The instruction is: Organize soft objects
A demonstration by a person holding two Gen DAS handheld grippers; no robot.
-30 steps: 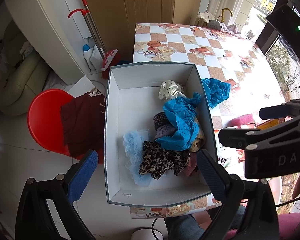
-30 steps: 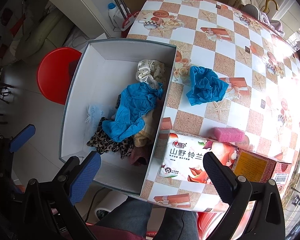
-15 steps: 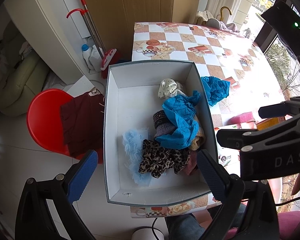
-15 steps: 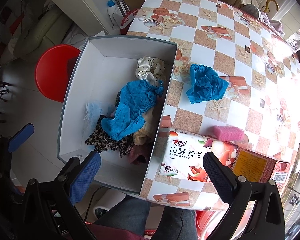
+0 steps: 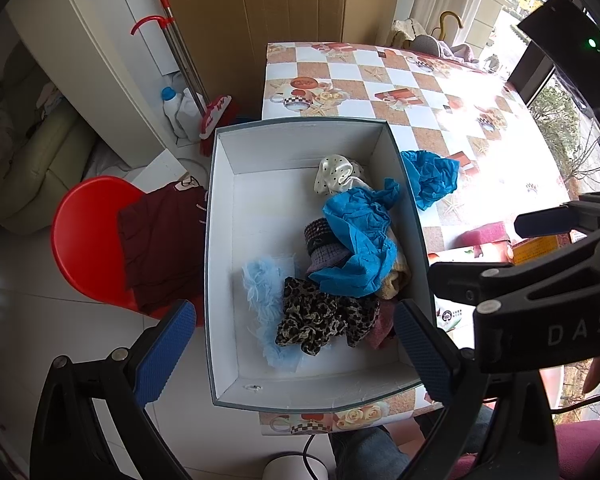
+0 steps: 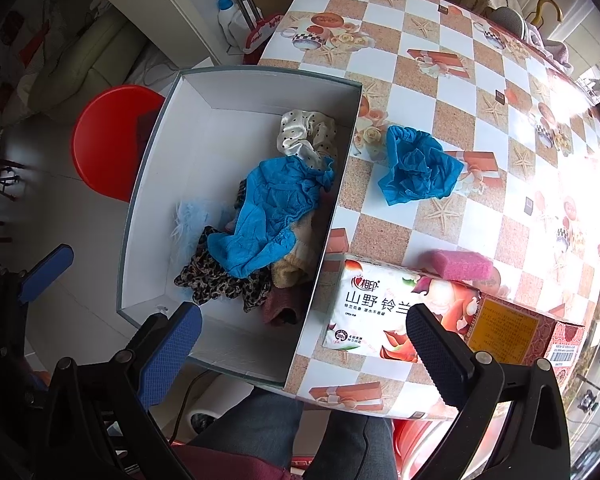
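Left gripper (image 5: 294,340) fingers apart, empty, white box (image 5: 260,208) between them. Right gripper (image 6: 308,348) likewise spread; blue cloth (image 6: 418,170) well beyond its fingertips.

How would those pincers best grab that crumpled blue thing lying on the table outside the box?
Probably from straight above, closing on the raised folds at the middle of the crumpled blue cloth. It lies loose and bunched on the table, apart from the box, so its puffed-up centre gives the fingers something to pinch. The right gripper, jaws open, is on that side.
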